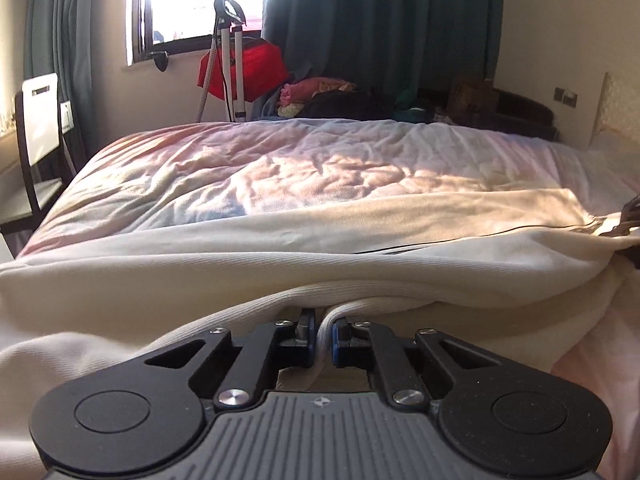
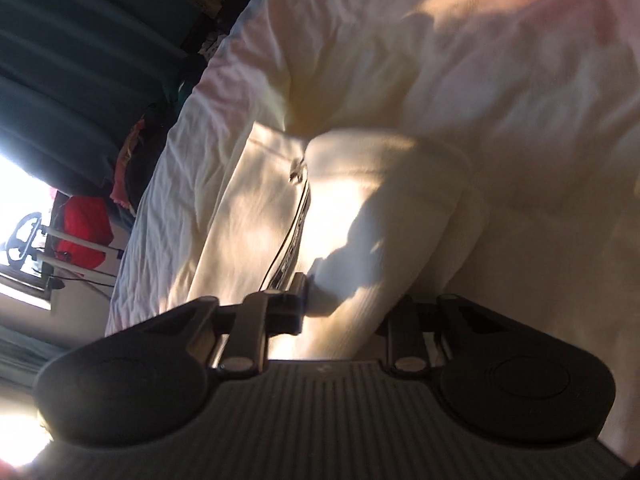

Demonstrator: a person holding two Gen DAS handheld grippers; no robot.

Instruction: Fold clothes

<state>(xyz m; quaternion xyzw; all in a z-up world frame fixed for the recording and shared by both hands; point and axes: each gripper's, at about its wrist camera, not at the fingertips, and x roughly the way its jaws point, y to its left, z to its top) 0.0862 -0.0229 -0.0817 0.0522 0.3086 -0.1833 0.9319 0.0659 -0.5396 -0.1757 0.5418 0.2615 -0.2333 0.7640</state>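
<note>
Bed [image 1: 280, 168] | left gripper [image 1: 323, 338] pinching cream garment [image 1: 200, 248] hem | right gripper [image 2: 344, 300] clamped on ribbed cuff [image 2: 360, 280]

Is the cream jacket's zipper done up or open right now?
Open, at least partly: on the cream jacket the zipper teeth show along one free edge. The rest is hidden.

Right gripper [image 2: 344, 300]: far finger buried under cream jacket [image 2: 360, 208], grip unclear; view motion-blurred. Jacket runs off right edge in left view.
</note>
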